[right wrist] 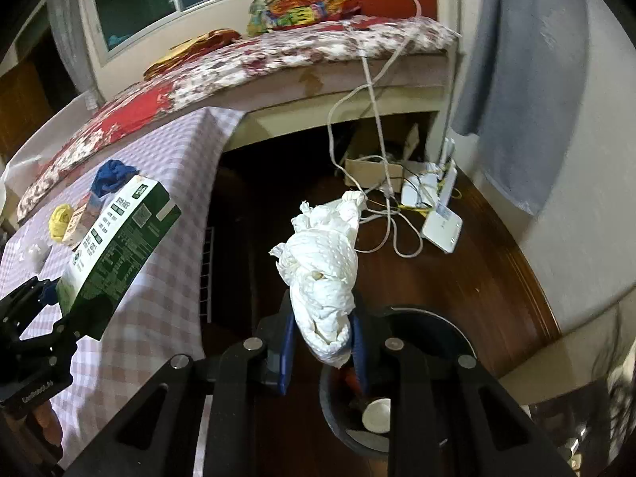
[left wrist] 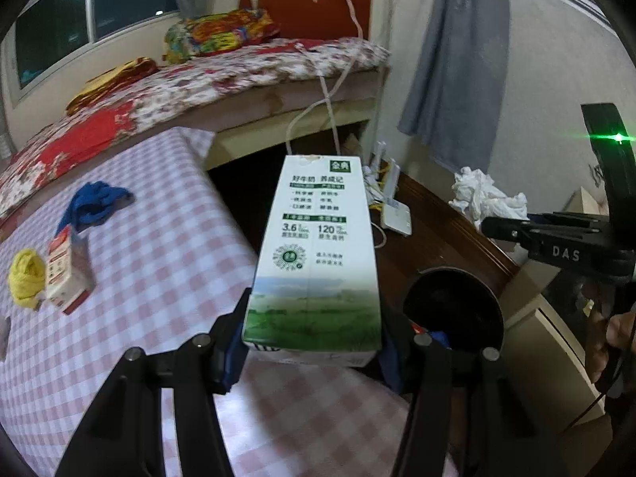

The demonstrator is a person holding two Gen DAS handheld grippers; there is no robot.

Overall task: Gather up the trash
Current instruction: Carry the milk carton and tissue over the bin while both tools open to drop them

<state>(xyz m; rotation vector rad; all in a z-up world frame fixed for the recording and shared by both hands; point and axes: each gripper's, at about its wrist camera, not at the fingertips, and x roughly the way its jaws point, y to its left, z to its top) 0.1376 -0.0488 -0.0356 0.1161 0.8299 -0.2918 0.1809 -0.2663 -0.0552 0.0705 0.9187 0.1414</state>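
Observation:
My left gripper (left wrist: 314, 338) is shut on a green and white milk carton (left wrist: 318, 254), held over the edge of the checked table (left wrist: 151, 262). The same milk carton (right wrist: 119, 250) and left gripper (right wrist: 47, 314) show at the left of the right wrist view. My right gripper (right wrist: 322, 338) is shut on a crumpled white paper towel (right wrist: 322, 274), also seen as the paper towel (left wrist: 485, 194) beside the right gripper (left wrist: 512, 230). A dark round trash bin (right wrist: 401, 389) stands on the floor just below the towel, with a white cup inside. The bin (left wrist: 453, 310) lies right of the carton.
On the table lie a small red and white carton (left wrist: 65, 274), a yellow ball of cloth (left wrist: 26, 278) and a blue cloth (left wrist: 95, 202). A bed (left wrist: 190, 79) stands behind. White routers (right wrist: 441, 226) and cables (right wrist: 377, 183) lie on the wooden floor. A grey cloth (left wrist: 457, 59) hangs on the wall.

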